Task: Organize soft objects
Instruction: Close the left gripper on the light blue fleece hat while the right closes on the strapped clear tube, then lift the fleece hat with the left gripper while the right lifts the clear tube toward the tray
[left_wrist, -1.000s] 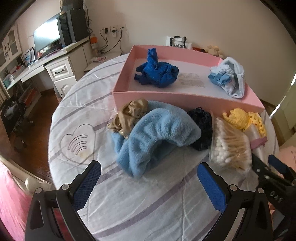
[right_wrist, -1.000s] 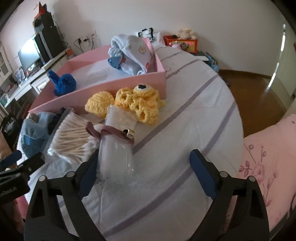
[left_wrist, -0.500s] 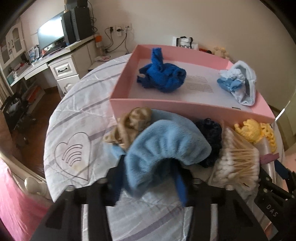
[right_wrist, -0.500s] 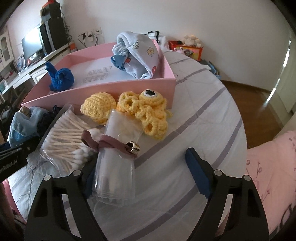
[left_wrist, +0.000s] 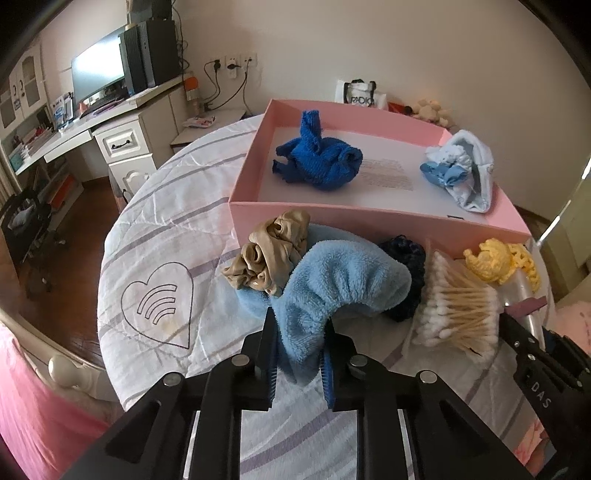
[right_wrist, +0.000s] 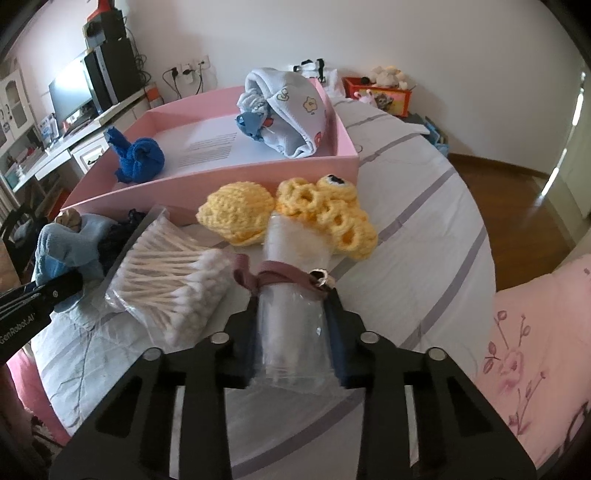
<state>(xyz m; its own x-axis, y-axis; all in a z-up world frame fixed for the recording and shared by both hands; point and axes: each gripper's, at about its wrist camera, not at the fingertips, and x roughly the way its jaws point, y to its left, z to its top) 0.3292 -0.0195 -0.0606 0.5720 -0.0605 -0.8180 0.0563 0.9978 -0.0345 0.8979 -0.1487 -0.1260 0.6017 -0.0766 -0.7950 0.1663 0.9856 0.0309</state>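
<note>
Two pieces boxed, the rest waiting on the bench.

On my bench (left_wrist: 155, 221) the pink box (left_wrist: 332, 216) holds only the dark blue cloth (left_wrist: 321, 166) and the printed baby garment (right_wrist: 295, 114). My left gripper (left_wrist: 300, 354) has just closed its jaws on the light blue fleece (left_wrist: 340, 284) lying before the box; my right gripper (right_wrist: 293, 332) just clamped the clear strapped roll (right_wrist: 291, 288). The yellow crochet (right_wrist: 288, 210) and tan scrunchie (left_wrist: 269, 254) wait outside.

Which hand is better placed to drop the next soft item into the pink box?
Left. The left gripper is shut on the light blue fleece cloth, just before the pink cardboard box. The right gripper clamps a clear plastic roll, not obviously soft.
</note>
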